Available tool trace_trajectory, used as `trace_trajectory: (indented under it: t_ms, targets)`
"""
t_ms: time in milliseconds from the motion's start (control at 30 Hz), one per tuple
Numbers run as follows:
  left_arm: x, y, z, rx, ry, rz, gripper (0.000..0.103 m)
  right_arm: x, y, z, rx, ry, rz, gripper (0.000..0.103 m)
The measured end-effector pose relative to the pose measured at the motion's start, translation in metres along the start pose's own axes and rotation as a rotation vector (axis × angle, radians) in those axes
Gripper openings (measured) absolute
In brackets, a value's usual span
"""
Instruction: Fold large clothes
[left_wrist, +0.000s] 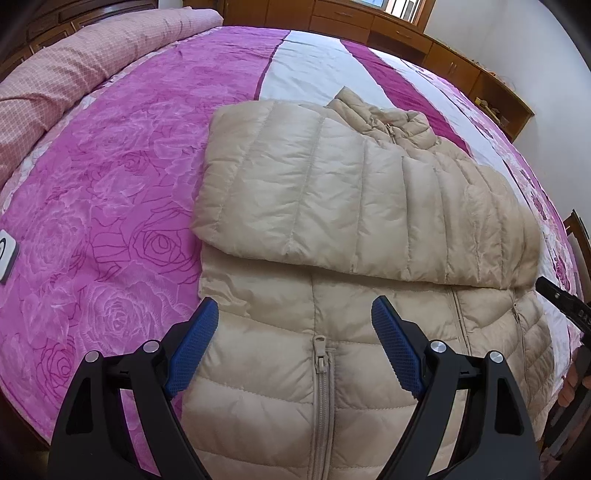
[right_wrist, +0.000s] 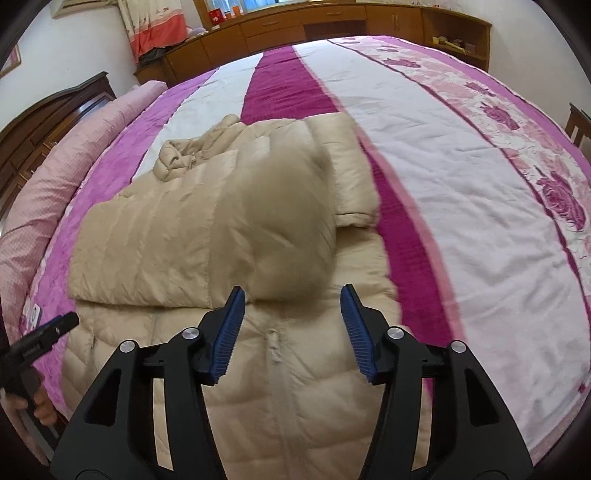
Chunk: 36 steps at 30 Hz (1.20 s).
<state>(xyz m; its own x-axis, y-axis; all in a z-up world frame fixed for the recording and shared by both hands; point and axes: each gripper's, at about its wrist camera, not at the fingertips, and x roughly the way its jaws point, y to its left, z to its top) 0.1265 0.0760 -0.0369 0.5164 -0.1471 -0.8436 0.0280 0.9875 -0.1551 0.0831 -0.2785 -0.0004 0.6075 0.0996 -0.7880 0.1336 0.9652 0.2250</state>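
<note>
Writing: none readable, print on the right gripper's side too small | Jacket (left_wrist: 362, 206): beige, on pink bedspread (left_wrist: 110, 177), sleeves folded over chest, right sleeve (right_wrist: 288, 229) blurred | Left gripper (left_wrist: 295, 321): jaws wide, nothing between | Right gripper (right_wrist: 291, 317): jaws parted, empty | Room: bare bedspread right of jacket.

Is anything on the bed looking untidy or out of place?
Mostly tidy. The beige jacket has sleeves folded across its chest, but the right sleeve is blurred, apparently mid-fall. Its collar lies crumpled.
</note>
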Motion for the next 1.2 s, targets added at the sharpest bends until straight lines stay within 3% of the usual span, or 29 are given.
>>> trace_trajectory:
  t_ms: [233, 433, 467, 533, 567, 667, 800, 1000, 1100, 1200]
  targets:
    - [0.001, -0.009, 0.001, 0.018, 0.000, 0.004, 0.082, -0.004, -0.015, 0.015, 0.035, -0.033, 0.018, 0.057]
    - [-0.003, -0.015, 0.000, 0.038, -0.019, 0.008, 0.082, 0.031, -0.012, 0.027, 0.046, 0.025, 0.022, 0.055]
    - [-0.003, -0.016, 0.000, 0.040, -0.023, 0.007, 0.082, 0.036, -0.012, 0.027, 0.052, 0.038, 0.023, 0.029]
    - [-0.004, -0.016, 0.000, 0.045, -0.034, 0.005, 0.082, 0.036, -0.012, 0.026, 0.060, 0.040, 0.050, 0.011]
    - [-0.005, -0.015, 0.001, 0.047, -0.040, 0.005, 0.082, 0.033, -0.010, 0.028, 0.053, 0.024, 0.059, 0.008]
    - [-0.005, -0.015, 0.006, 0.054, -0.061, 0.007, 0.082, 0.009, 0.001, 0.046, -0.018, -0.082, 0.037, 0.007]
    - [0.000, -0.014, 0.021, 0.059, -0.089, 0.025, 0.082, 0.000, 0.000, 0.078, -0.029, -0.139, -0.005, 0.007]
    - [0.020, -0.016, 0.050, 0.072, -0.121, 0.065, 0.082, 0.038, -0.011, 0.103, -0.034, -0.100, -0.111, 0.007]
    - [0.034, -0.015, 0.059, 0.072, -0.106, 0.080, 0.082, 0.062, -0.021, 0.099, -0.011, -0.060, -0.133, 0.008]
    - [0.049, -0.014, 0.063, 0.083, -0.081, 0.106, 0.082, 0.077, -0.030, 0.089, 0.002, -0.040, -0.140, 0.016]
